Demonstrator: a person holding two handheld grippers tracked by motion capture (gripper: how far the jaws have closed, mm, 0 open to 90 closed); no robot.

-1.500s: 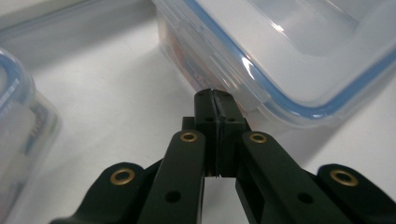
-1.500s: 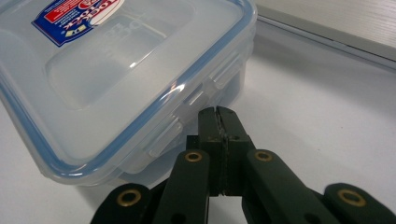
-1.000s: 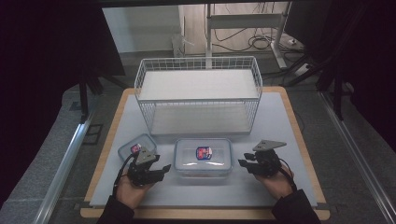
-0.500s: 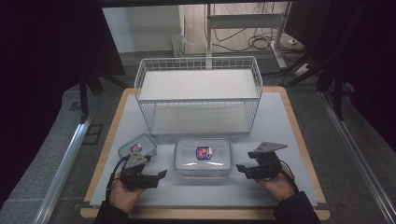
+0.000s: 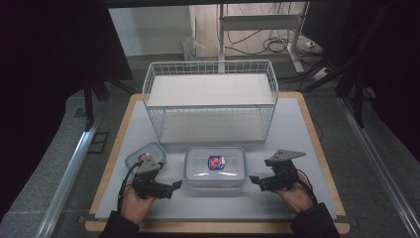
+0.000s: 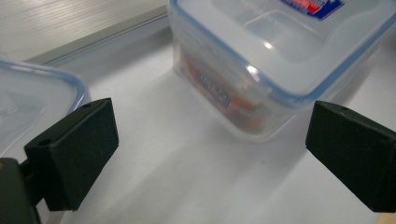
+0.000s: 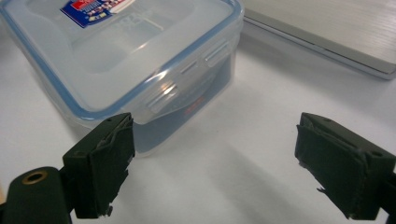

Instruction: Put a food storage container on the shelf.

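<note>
High view: at the near left of the white table (image 5: pixel 307 129), a small lidded container (image 5: pixel 140 154) is seen, partly covered by the left gripper (image 5: pixel 174 187), which is held just left of the large clear container (image 5: pixel 216 167) and pointed toward its left side. In the left gripper view, the two black pads (image 6: pixel 77 149) are spread wide with nothing between them but bare table; these jaws have just been opening, and no contact with the container (image 6: pixel 275 60) is made. Through that container's clear wall, a packet with red, orange and blue print can be made out, but its lettering is too blurred to be read. The large container is set at the near centre of the table, just in front of the white wire basket (image 5: pixel 210 101), and is closed with a blue-rimmed lid. On the lid a blue and red label (image 5: pixel 216 162) is carried; its writing cannot be read in any view. In the right gripper view, the same label (image 7: pixel 91 8) is shown at the far corner of the lid, and moulded clasps are seen on the container's (image 7: pixel 126 60) near side. At the near right, the right gripper (image 5: pixel 253 180) is held just right of the container, pointed toward it. Its pads (image 7: pixel 105 170) are likewise parted wide, having just been opening, and nothing is gripped or touched.
</note>
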